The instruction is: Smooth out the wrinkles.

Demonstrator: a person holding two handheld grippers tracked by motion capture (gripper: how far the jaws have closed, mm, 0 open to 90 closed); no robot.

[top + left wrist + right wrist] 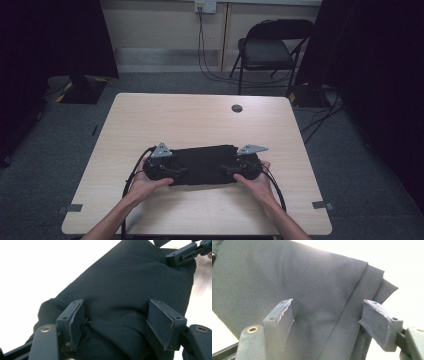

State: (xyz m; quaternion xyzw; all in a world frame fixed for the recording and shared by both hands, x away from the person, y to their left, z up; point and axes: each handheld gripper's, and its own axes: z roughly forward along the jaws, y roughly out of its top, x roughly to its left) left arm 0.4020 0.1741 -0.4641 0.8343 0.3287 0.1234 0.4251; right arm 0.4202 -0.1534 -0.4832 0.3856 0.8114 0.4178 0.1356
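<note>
**Folded black cloth let go at both ends**

Near the front-middle of the light wooden table (pixel 200 115): a black cloth (pixel 205 164), folded into a long flat band running left to right. At its left end, the left gripper (pixel 172 171); at its right end, the right gripper (pixel 231 169), each carried in a hand coming in from the near edge.

Seen along the left gripper (pixel 120 325): jaws wide apart, straddling a rounded fold of fabric, pads off the cloth on both sides. Seen along the right gripper (pixel 332 322): jaws likewise spread, stacked layered edges of the cloth fanning out to the right between and beyond them, nothing pinched.

Likely reason for the symmetric placement: one gripper per end to keep the band square and the layers aligned while laying it down flat. Judged as a release after a fold, or a pause before regripping for another fold across the middle.

Beyond the far edge: a black folding chair (pixel 270 50) and trailing cables on grey floor.
</note>
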